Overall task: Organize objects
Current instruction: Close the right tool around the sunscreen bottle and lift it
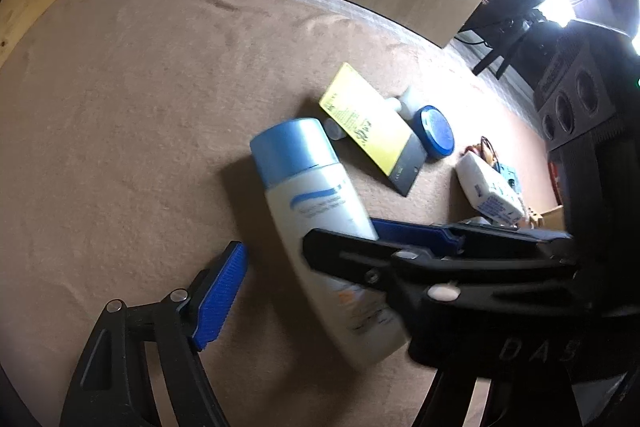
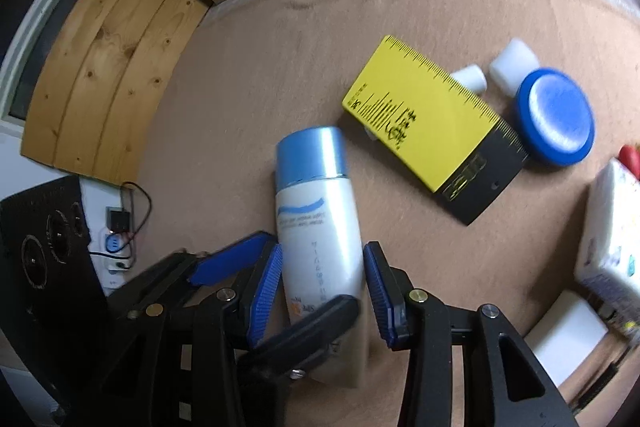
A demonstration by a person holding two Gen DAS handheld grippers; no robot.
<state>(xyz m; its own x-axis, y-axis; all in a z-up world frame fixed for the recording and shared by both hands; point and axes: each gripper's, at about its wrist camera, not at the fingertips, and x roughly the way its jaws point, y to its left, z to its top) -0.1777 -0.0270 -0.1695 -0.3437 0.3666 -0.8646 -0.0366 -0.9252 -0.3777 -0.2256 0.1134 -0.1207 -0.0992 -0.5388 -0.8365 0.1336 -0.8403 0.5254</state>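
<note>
Brown cloth [image 2: 248,75]: it covers the tabletop, and everything I am sorting lies on it.
Blue tin [image 2: 554,119]: round and flat, with its lid on, so I cannot see what it holds; it sits just beside the dark end of the card.
Small white containers [image 2: 512,65]: two of them lie behind the tin and the card, both closed, and I cannot tell their contents.
White pack [image 2: 612,227]: printed, lying at the right edge of the cloth and well apart from the bottle.
Yellow card [image 2: 432,123]: a flat ruler card, yellow with a black end and tick marks along one edge, lying just beyond the bottle's cap.
Bottle [image 2: 316,211]: it lies on its side near the middle of the cloth, cap pointing away from me, its lower half reaching in between my tongs.
Right tongs [image 2: 323,255]: clamped on the bottle, one blue pad against each side of its white body, below the cap.
Left tongs [image 1: 276,255]: they stand apart. One blue pad is clear of the bottle on its left, with cloth showing between them. The black finger crosses over the bottle's lower part, and I cannot tell whether it touches.
Bottle's look: white glossy body, wide light-blue cap, a blue wave stripe over fine print, and some orange marking near the base.
</note>
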